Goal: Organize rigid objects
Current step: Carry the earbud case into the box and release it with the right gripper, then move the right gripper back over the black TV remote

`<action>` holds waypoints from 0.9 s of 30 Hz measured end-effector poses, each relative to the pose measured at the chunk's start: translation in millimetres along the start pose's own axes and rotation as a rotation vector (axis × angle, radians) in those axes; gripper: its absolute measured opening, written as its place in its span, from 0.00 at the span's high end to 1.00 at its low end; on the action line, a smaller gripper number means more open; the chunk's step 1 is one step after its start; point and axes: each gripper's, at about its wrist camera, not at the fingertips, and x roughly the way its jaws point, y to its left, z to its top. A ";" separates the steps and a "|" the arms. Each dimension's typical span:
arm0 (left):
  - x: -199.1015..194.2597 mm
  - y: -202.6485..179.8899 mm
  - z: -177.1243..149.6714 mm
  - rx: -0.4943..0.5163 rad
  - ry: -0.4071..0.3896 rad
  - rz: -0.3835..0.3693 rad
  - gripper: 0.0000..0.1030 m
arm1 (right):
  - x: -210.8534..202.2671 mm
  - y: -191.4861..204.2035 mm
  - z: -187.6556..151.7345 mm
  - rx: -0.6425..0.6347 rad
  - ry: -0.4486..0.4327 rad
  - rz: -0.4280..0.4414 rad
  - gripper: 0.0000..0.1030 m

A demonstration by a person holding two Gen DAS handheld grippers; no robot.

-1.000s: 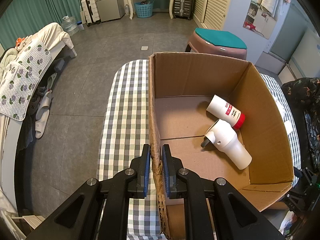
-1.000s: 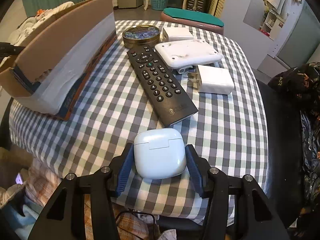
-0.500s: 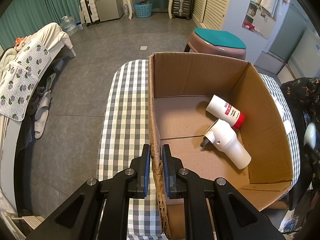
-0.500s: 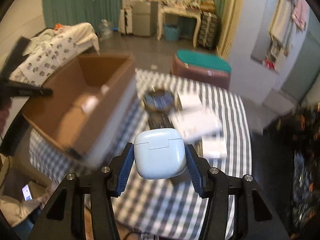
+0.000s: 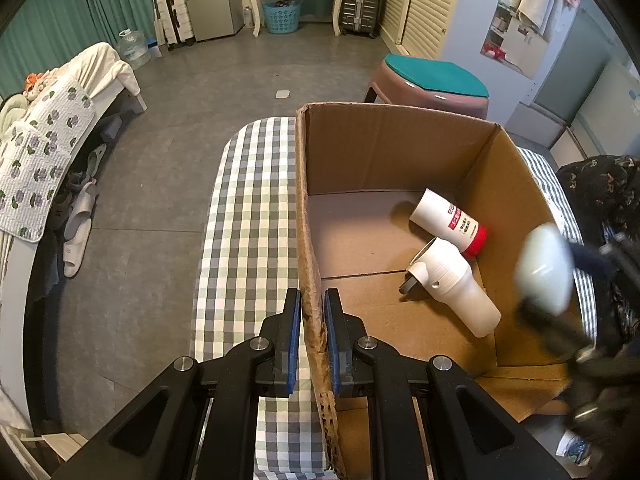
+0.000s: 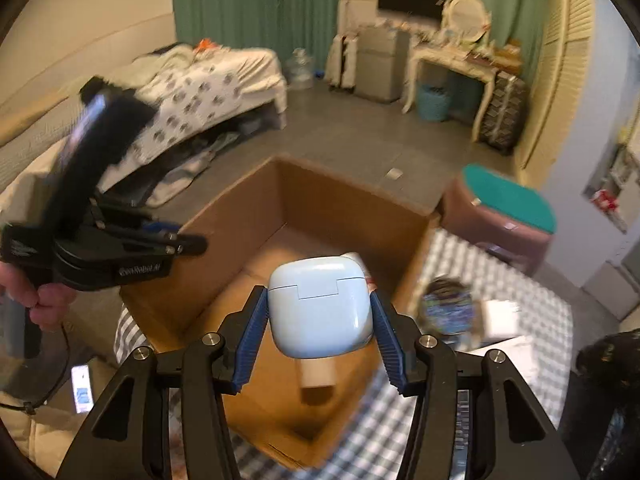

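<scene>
My right tool (image 6: pixel 319 344) is clenched on a pale blue earbud case (image 6: pixel 320 307), its blue ribbed pads pressing the case's two sides. I hold the case in the air above the open cardboard box (image 6: pixel 256 216), over the near right part of its interior. In the left wrist view the same case (image 5: pixel 544 272) appears motion-blurred at the box's right wall.

My left tool (image 5: pixel 311 344) is clamped on the box's left wall (image 5: pixel 306 240), one pad on the outside face and one on the inside face, near the torn corner.

Inside the box lie two items on the floor panel, toward the right wall: a white tube with a red cap (image 5: pixel 448 222), on its side, and a white cylindrical device with a dark plug-like part (image 5: pixel 452 286), just beside the tube and nearer to me.

The box stands on a tabletop covered in a checked cloth (image 5: pixel 248 208). In the right wrist view, to the right of the box, I see a round patterned tin (image 6: pixel 446 310) and a white flat object (image 6: pixel 500 318), both blurred.
</scene>
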 end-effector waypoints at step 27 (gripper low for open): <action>-0.8 6.3 -1.0 -0.004 0.001 -0.009 0.89 | -45.2 -43.0 -17.8 0.067 -0.092 -0.108 0.26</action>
